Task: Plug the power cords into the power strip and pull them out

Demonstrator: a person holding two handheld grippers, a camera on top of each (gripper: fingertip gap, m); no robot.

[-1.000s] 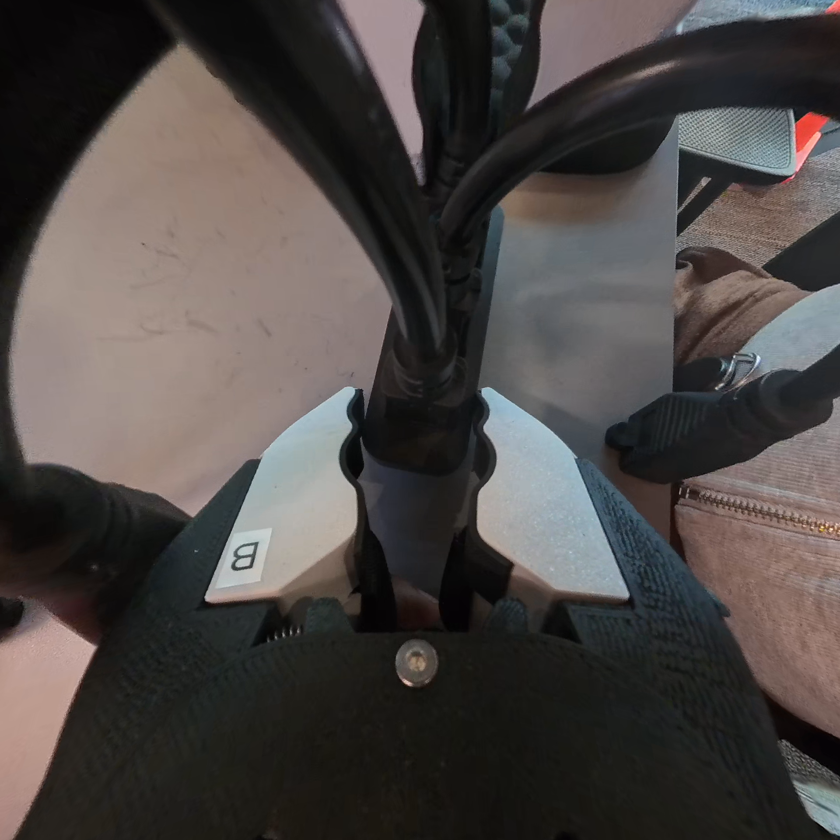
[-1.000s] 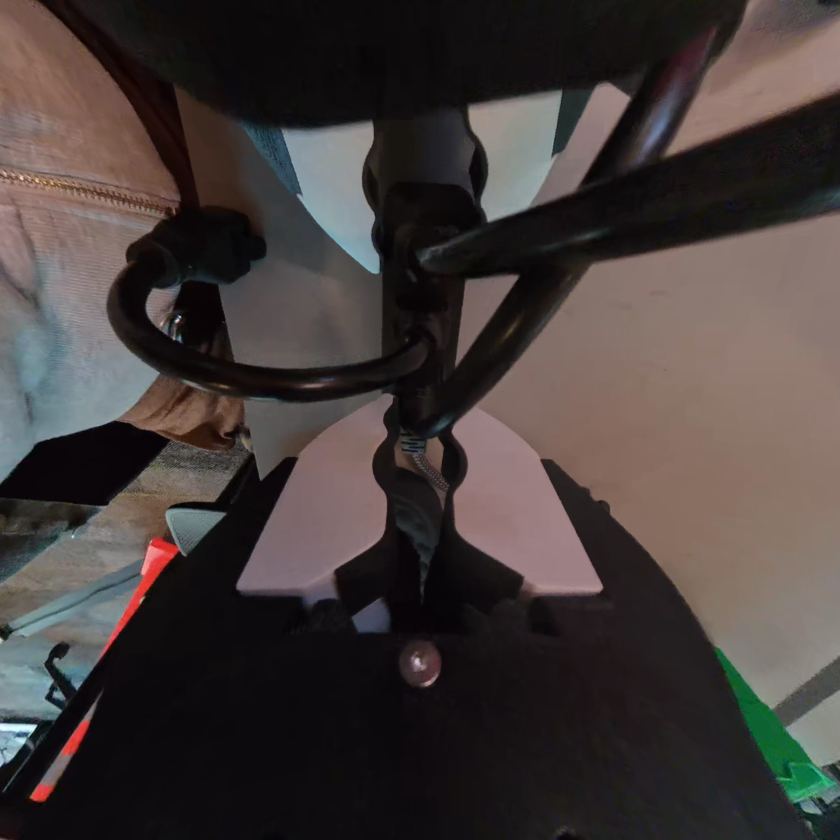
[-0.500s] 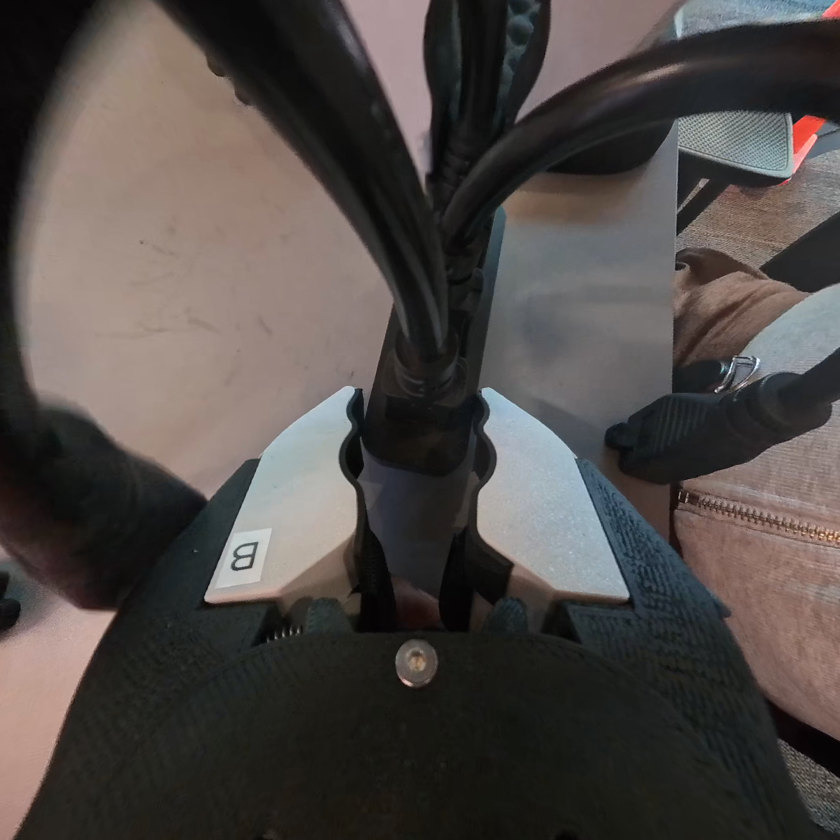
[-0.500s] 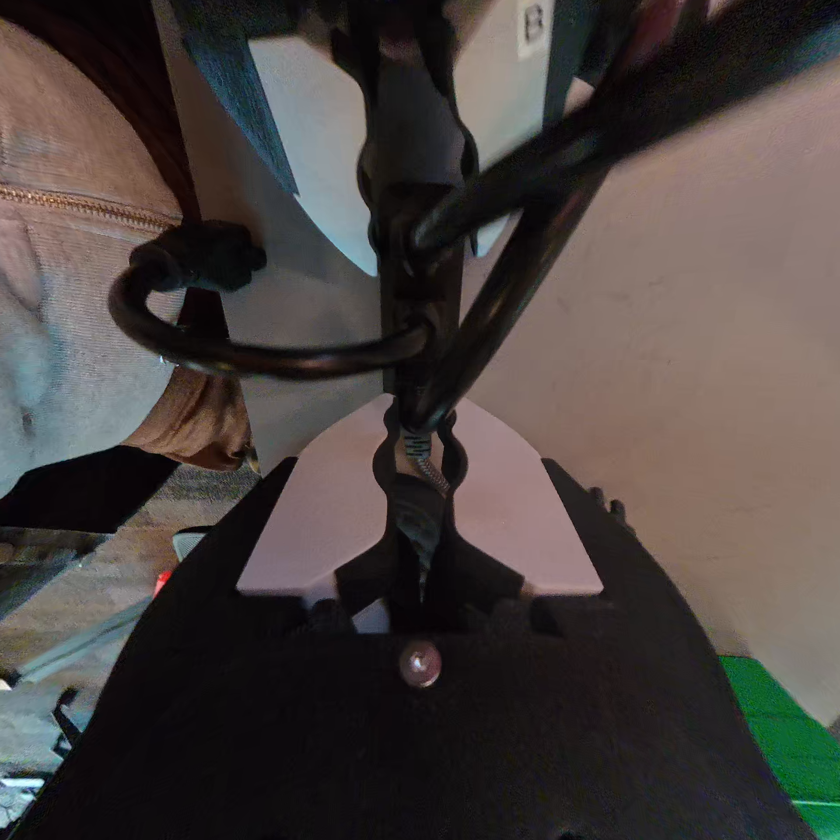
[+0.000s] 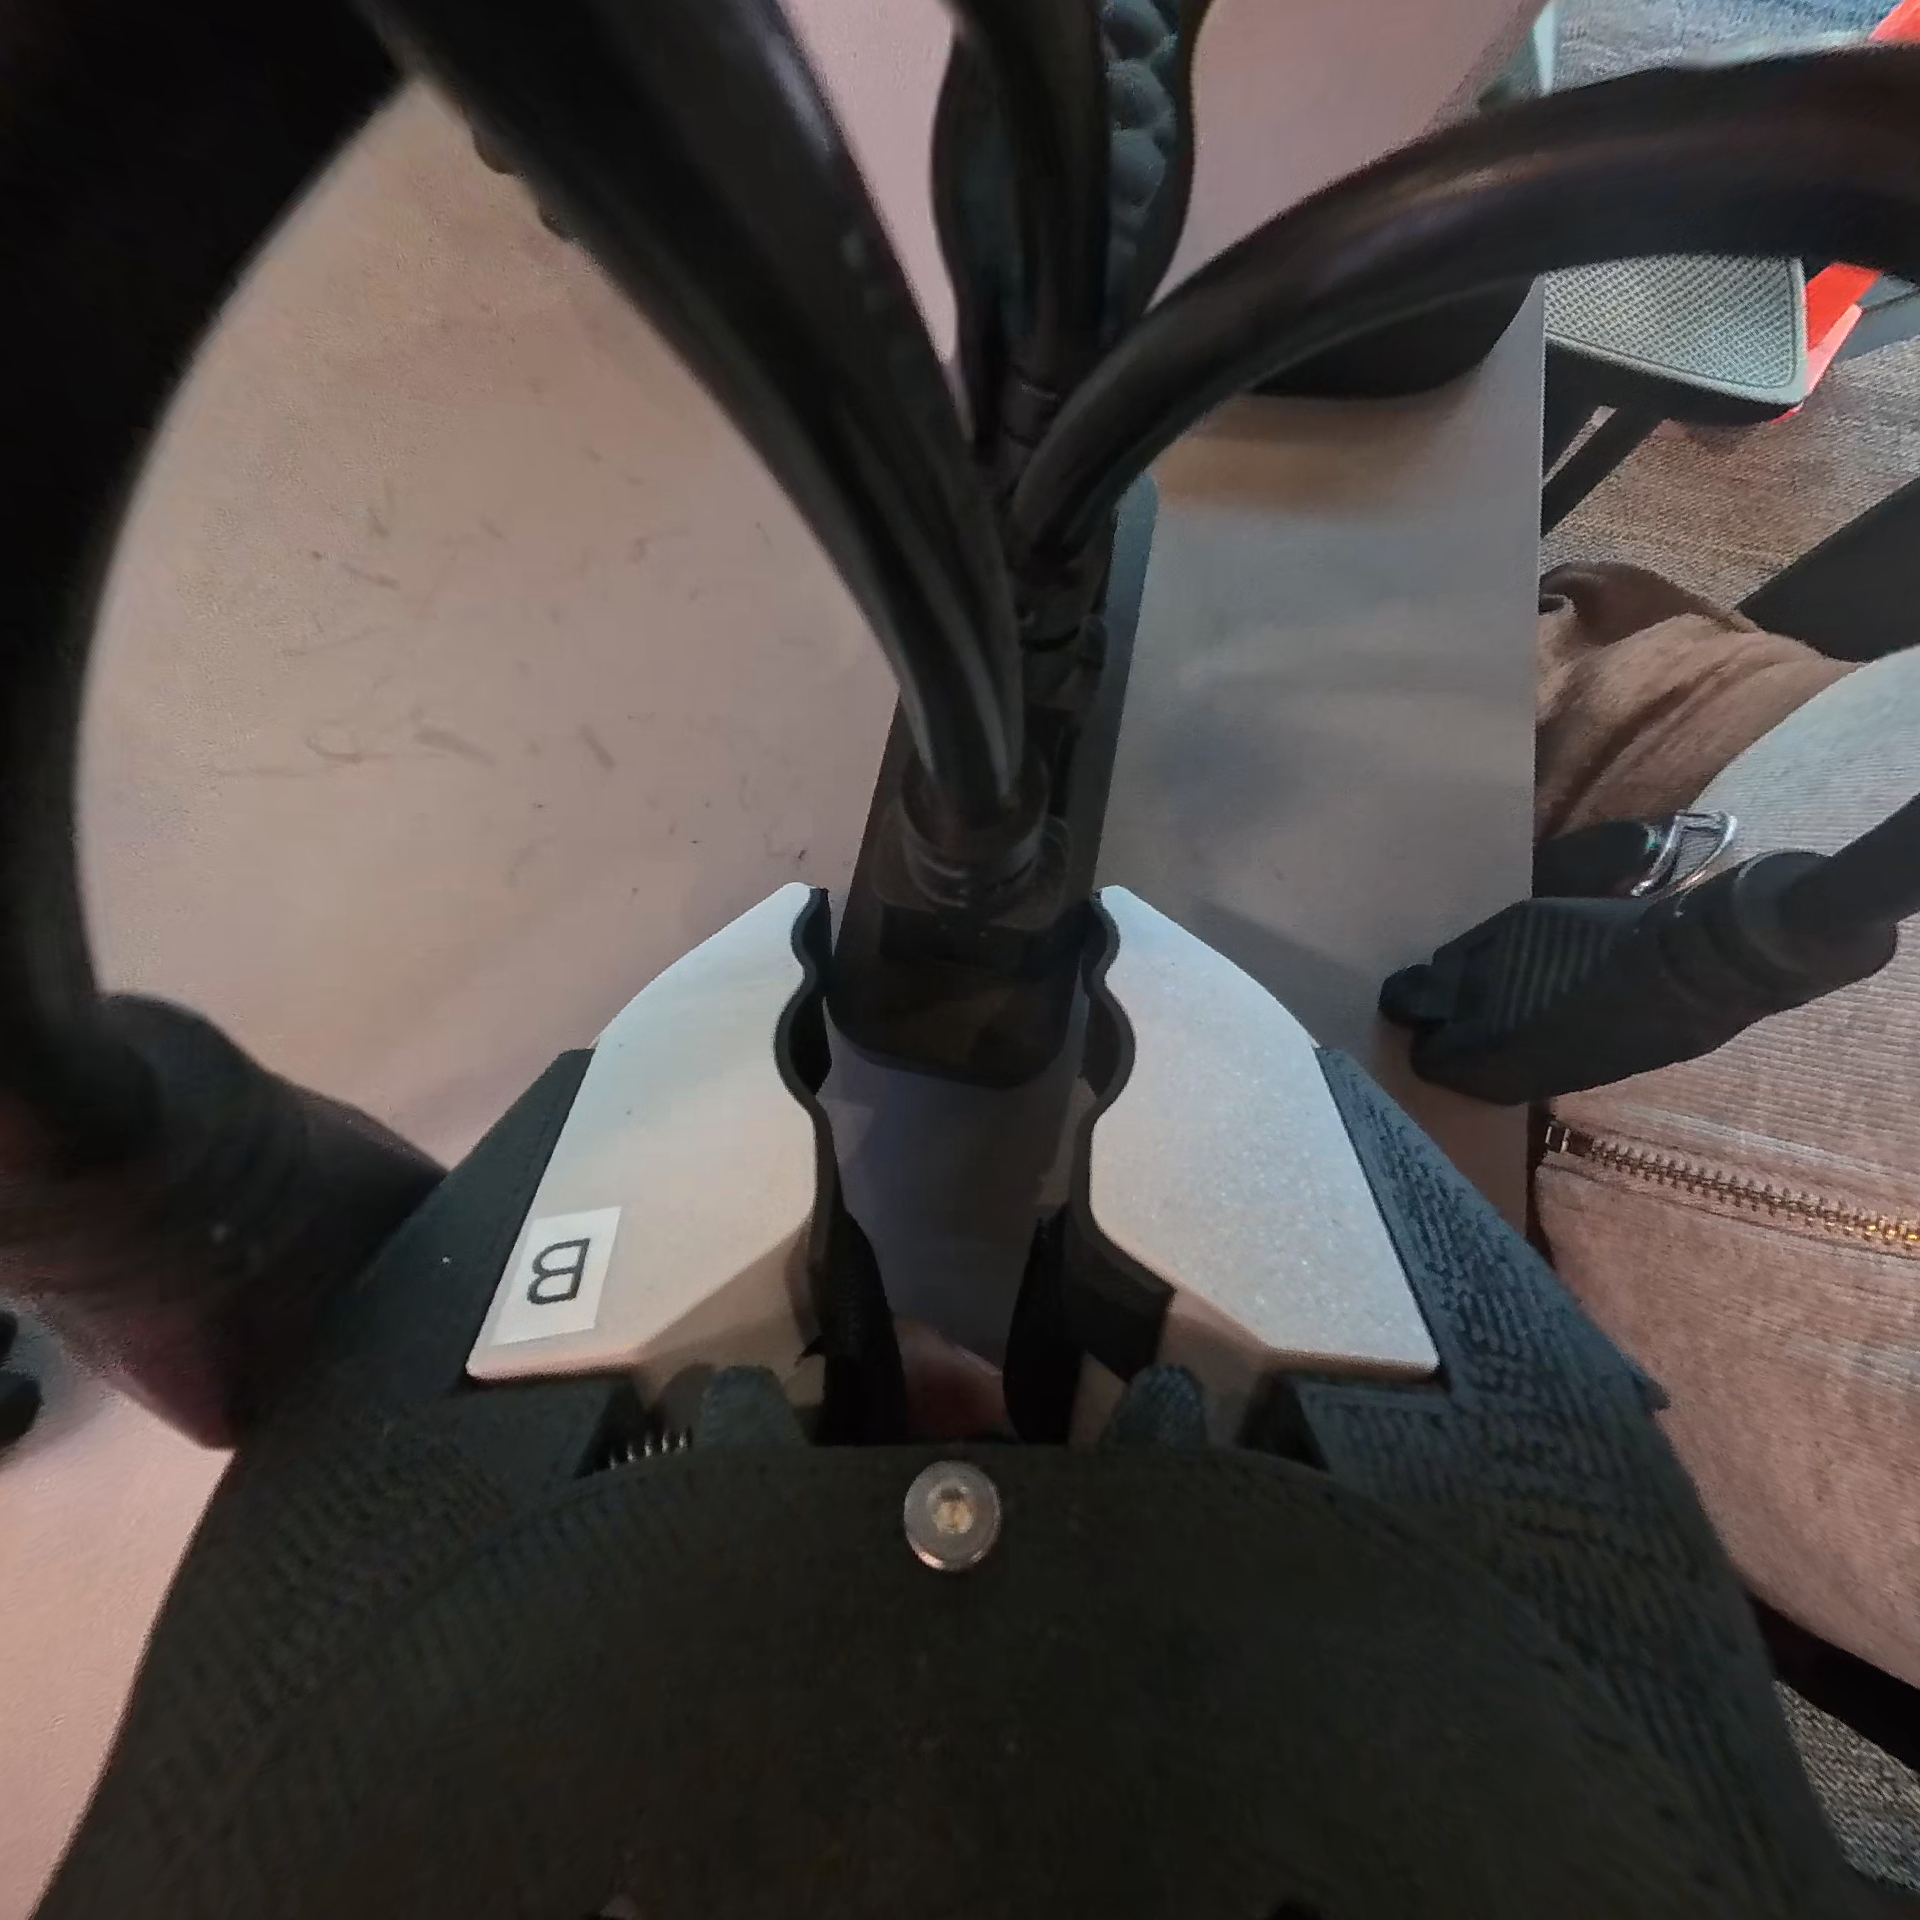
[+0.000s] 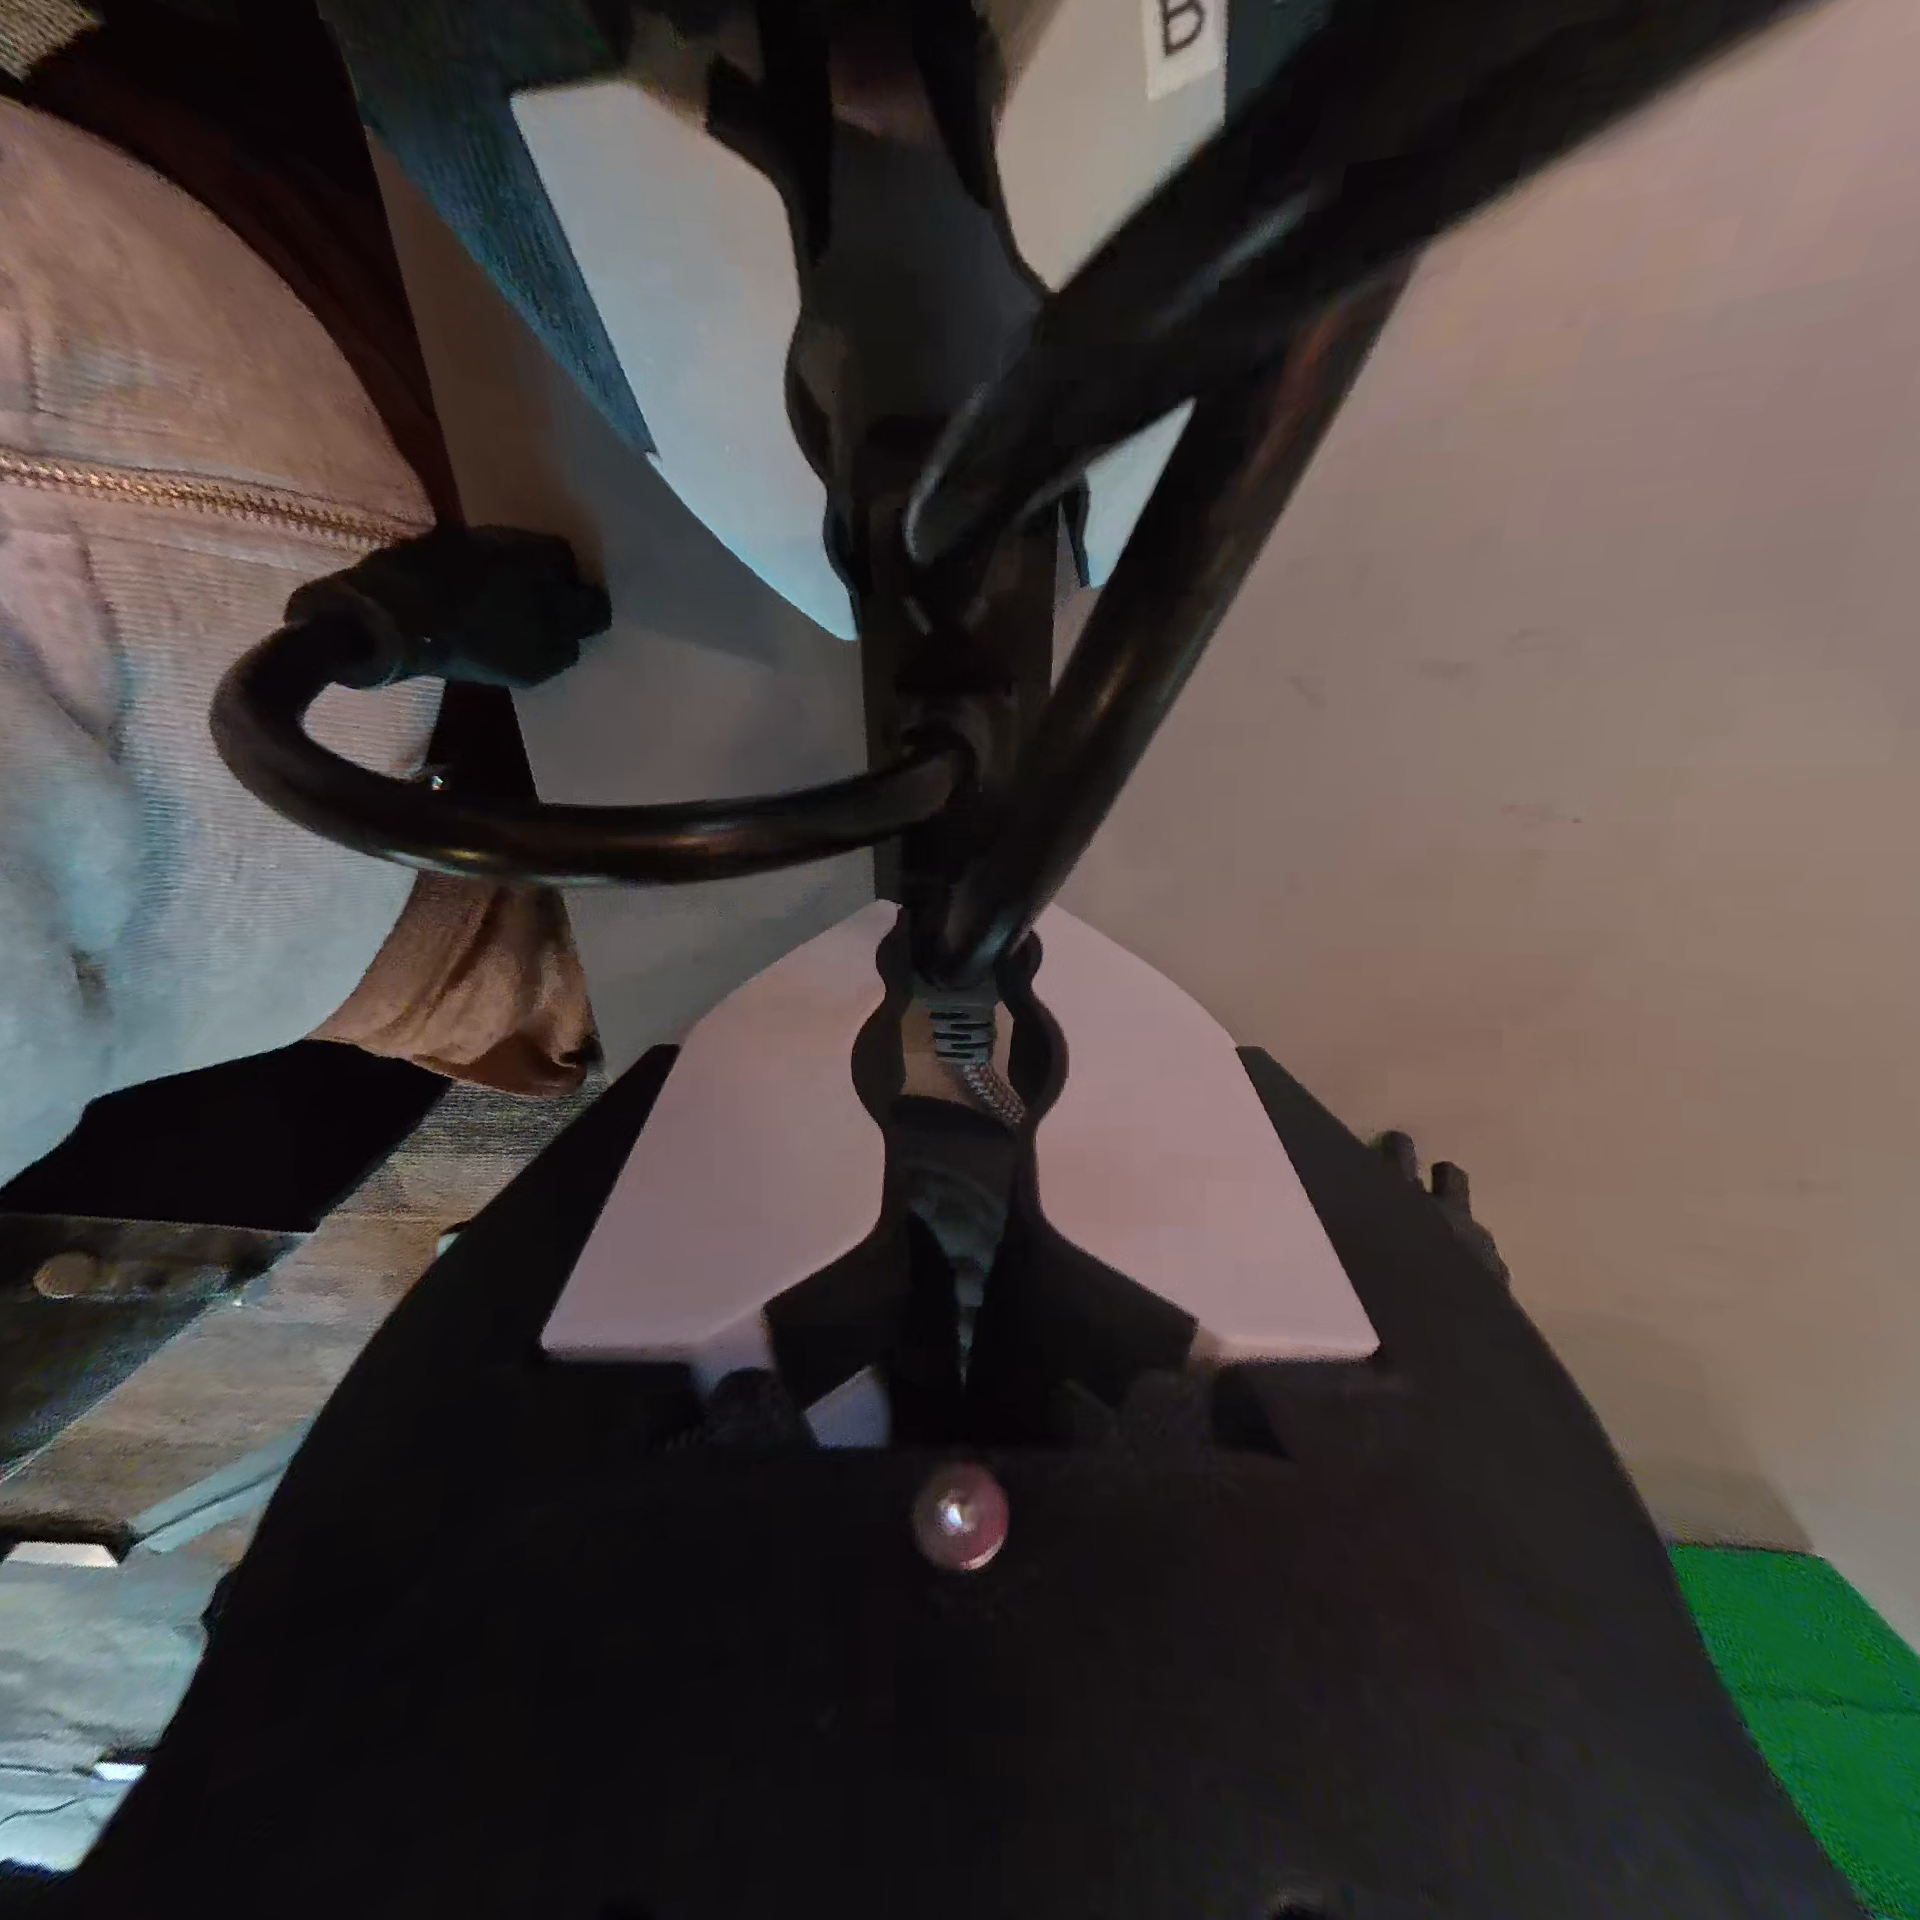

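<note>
My left gripper (image 5: 956, 914) is shut on one end of the dark power strip (image 5: 935, 1143), which I see edge-on running away from me. Thick black power cords (image 5: 727, 364) rise from the strip and arc left and right. My right gripper (image 6: 961, 935) is shut on the strip's other end, where a grey braided cord (image 6: 982, 1081) leaves it. The left gripper (image 6: 935, 540) shows at the top of the right wrist view. One cord's loose black connector (image 5: 1621, 987) lies at the table edge; it also shows in the right wrist view (image 6: 468, 603).
The pale table top (image 5: 468, 623) lies below the strip, with its grey edge (image 5: 1351, 675) on one side. A person's beige zipped garment (image 5: 1766, 1299) is just beyond that edge. A mesh chair (image 5: 1683, 312) and a green object (image 6: 1818, 1714) are farther off. My right fingertips sit around 7 cm from my left ones.
In the right wrist view the left gripper has come further into sight at the top. The cords have swung a little. Both grippers keep their hold on the strip.
</note>
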